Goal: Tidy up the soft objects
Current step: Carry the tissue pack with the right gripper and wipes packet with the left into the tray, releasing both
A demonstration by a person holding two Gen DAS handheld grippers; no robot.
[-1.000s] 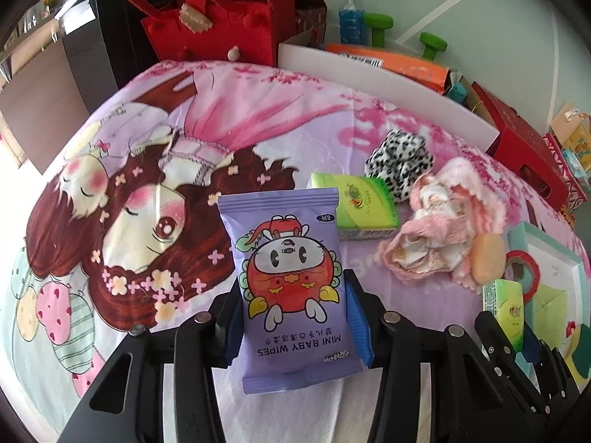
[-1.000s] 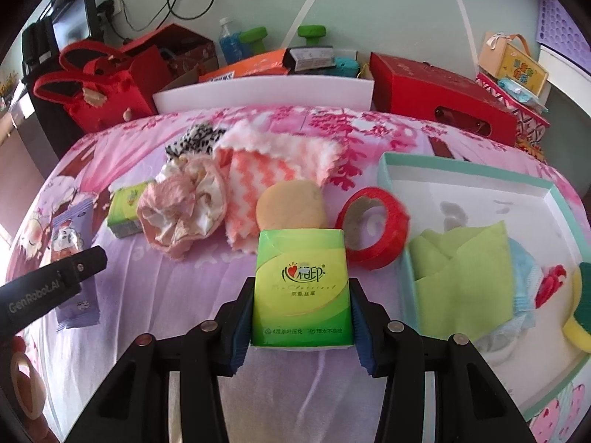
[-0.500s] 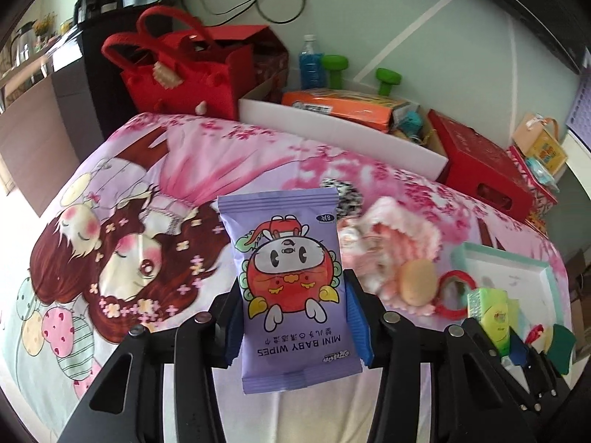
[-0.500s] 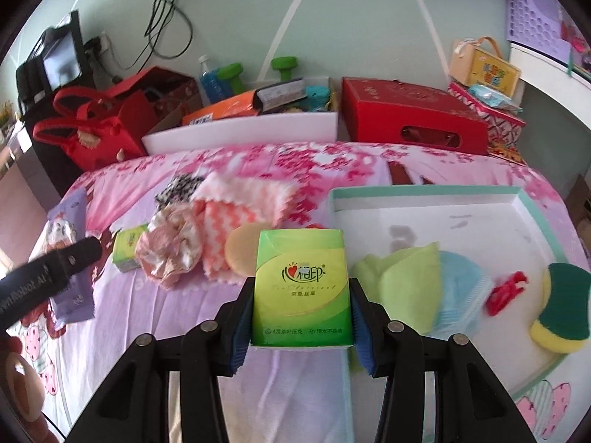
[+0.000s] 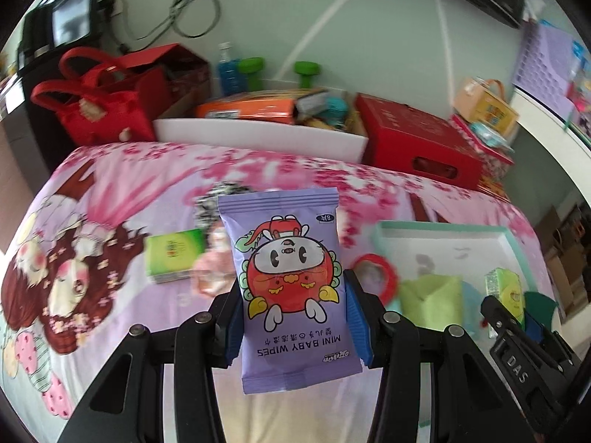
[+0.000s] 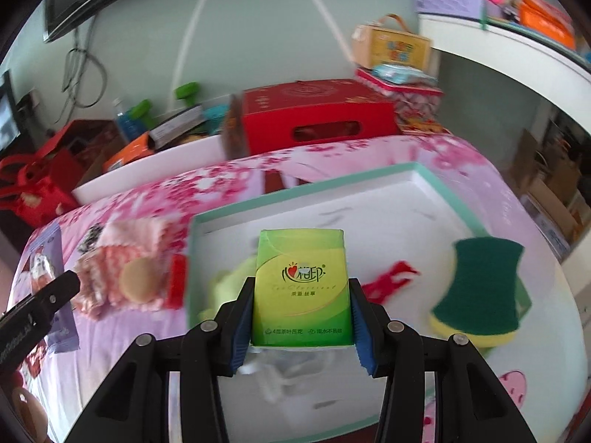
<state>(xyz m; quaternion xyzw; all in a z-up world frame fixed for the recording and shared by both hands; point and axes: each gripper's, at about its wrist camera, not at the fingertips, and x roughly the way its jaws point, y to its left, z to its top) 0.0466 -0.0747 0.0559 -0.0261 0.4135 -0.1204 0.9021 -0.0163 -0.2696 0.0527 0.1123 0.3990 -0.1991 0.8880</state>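
Surface is a bed sheet [image 5: 122, 170] with a pink and lilac cartoon girl print, blossoms toward the far edge. Green wall behind with cables hanging down it. Along the far side: red bag [image 5: 92, 107], white bin [image 5: 258, 136] stuffed with an orange box, blue bottle [image 5: 227, 70], two green dumbbell ends, red carton [image 5: 417, 140]. Small yellow box and a white shelf off to the right.

Left gripper [image 5: 291, 313]: my fingers [image 5: 232, 328] are clamped on the sides of a purple baby wipes pack [image 5: 291, 280], held upright above the sheet, print upside down to me.

Right gripper [image 6: 301, 317]: fingers [image 6: 360, 336] clamped on a green tissue pack [image 6: 301, 288], held over the near part of the white tray [image 6: 436, 181] with the teal rim.

In the tray: green cloth [image 5: 430, 297], red clip [image 6: 391, 282], green and yellow sponge [image 6: 484, 288].

Left of the tray on the sheet: red tape ring [image 5: 375, 277] just beside the rim, round beige puff [image 6: 138, 280] on a pink striped cloth [image 6: 125, 254], black and white scrunchie [image 5: 218, 197], pink ruffled fabric partly hidden behind the wipes pack, second green tissue pack [image 5: 173, 254] lying flat.

Wipes pack blocks my left view of the middle of that pile. The tissue pack hides part of the green cloth in the right view. Both views are blurred at the edges.
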